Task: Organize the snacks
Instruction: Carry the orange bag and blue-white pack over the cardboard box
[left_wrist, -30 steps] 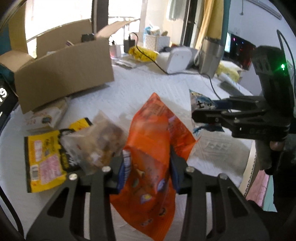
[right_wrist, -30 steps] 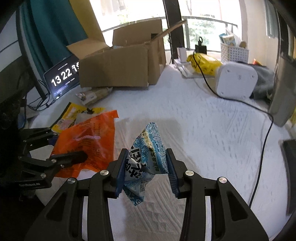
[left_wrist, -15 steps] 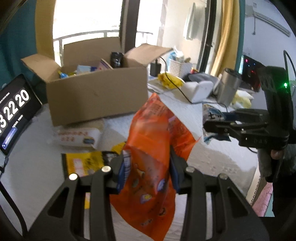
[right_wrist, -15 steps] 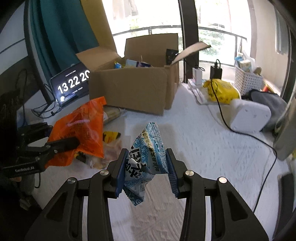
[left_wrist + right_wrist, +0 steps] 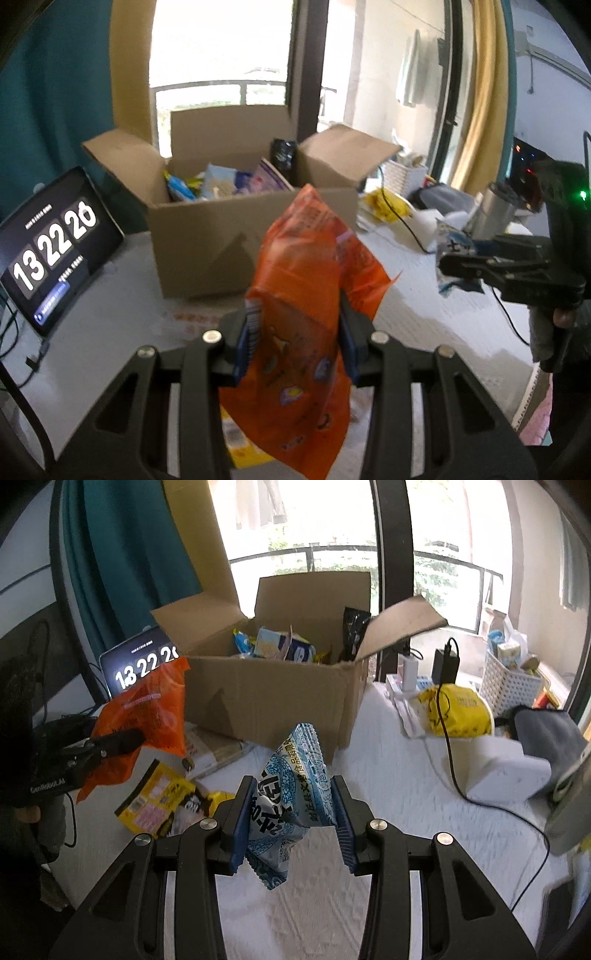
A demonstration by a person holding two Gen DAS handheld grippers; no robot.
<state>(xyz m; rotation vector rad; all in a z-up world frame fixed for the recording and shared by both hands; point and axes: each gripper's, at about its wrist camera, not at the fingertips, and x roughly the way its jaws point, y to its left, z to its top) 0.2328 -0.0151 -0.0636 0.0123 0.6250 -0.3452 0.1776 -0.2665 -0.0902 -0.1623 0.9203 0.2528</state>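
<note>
An orange snack bag (image 5: 303,332) hangs crinkled in the middle of the left wrist view, pinched between the tongs, with its top end pointing up. A blue and white snack bag (image 5: 291,797) with black writing sits pinched in the lower middle of the right wrist view. Behind them, in the upper middle, an open brown cardboard box (image 5: 273,698) stands on the white worktop with more snack packs inside. A yellow snack pack (image 5: 155,801) lies flat at lower left.
</note>
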